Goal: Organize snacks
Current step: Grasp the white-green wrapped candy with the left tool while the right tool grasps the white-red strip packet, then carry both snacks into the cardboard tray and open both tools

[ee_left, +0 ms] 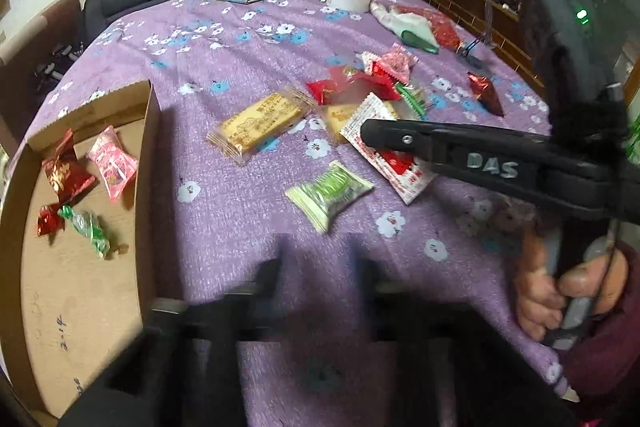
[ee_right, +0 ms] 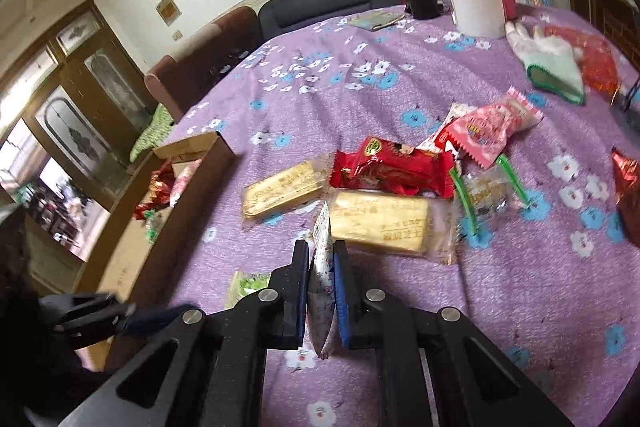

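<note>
- the right tool [ee_right: 322, 267] is clenched on a white-and-red sachet [ee_right: 321, 291], which stands on edge between its two pads, just above the purple flowered tabletop [ee_right: 500, 307].
- in the left wrist view the same sachet [ee_left: 394, 163] shows under the right tool's black finger [ee_left: 400, 137], at the near edge of the snack pile.
- the left tool [ee_left: 320, 267] is blurred at the near edge; its jaws stand apart with nothing between them, only cloth beneath.
- a green-and-white packet [ee_left: 330, 193] lies just beyond the left tool.
- a cardboard box [ee_left: 146, 155] sits on the left and holds a red foil candy [ee_left: 66, 169], a pink one [ee_left: 112, 161] and a green one [ee_left: 86, 229].
- two yellow biscuit packs [ee_right: 284, 189] [ee_right: 384, 223] lie side by side in the middle, a red packet [ee_right: 394, 167] touching them on the far side.
</note>
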Available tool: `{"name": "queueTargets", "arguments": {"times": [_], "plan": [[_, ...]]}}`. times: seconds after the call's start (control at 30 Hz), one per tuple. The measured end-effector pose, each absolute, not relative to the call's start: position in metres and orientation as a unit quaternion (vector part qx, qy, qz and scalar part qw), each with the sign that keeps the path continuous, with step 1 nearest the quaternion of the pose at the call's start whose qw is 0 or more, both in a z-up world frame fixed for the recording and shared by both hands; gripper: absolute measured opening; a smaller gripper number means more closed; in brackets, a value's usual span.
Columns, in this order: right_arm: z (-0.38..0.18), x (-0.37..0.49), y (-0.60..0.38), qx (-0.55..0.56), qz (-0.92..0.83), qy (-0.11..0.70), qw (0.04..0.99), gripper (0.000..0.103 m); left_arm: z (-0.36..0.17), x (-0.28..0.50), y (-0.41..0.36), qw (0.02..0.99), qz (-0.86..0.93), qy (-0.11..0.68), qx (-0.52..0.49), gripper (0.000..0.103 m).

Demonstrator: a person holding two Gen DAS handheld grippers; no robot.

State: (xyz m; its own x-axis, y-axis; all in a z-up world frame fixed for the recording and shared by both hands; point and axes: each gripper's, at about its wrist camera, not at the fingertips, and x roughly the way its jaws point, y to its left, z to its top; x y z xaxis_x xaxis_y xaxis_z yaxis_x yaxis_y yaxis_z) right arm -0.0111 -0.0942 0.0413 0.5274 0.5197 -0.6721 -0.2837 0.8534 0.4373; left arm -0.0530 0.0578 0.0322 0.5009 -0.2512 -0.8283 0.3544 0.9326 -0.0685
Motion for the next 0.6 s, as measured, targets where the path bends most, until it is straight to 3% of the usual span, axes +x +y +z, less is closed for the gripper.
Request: {"name": "queueTargets", "arguments": {"times": [0.07, 0.27, 0.33, 0.37, 0.4, 0.6], "plan": [[0.042, -0.011, -0.098, 0.144, 0.227, 0.426, 0.864, 0.012, 0.035, -0.051, 0.053, 0.88, -0.162, 0.44, 0.074, 0.076], [0.04, -0.008, -0.108, 0.168, 0.221, 0.427, 0.861, 0.012, 0.028, -0.033, 0.021, 0.879, -0.18, 0.421, 0.134, 0.076], [0.04, -0.007, -0.111, 0.174, 0.222, 0.426, 0.86, 0.012, 0.015, -0.024, 0.013, 0.867, -0.182, 0.442, 0.144, 0.064], [0.04, -0.007, -0.113, 0.177, 0.223, 0.424, 0.86, 0.013, 0.01, -0.022, 0.011, 0.86, -0.183, 0.455, 0.143, 0.038], [0.041, -0.006, -0.114, 0.179, 0.222, 0.422, 0.86, 0.013, 0.01, -0.022, 0.014, 0.859, -0.199, 0.456, 0.119, 0.022], [0.039, -0.005, -0.118, 0.195, 0.233, 0.42, 0.855, 0.013, 0.025, -0.033, 0.034, 0.867, -0.187, 0.456, 0.073, 0.019]]}}
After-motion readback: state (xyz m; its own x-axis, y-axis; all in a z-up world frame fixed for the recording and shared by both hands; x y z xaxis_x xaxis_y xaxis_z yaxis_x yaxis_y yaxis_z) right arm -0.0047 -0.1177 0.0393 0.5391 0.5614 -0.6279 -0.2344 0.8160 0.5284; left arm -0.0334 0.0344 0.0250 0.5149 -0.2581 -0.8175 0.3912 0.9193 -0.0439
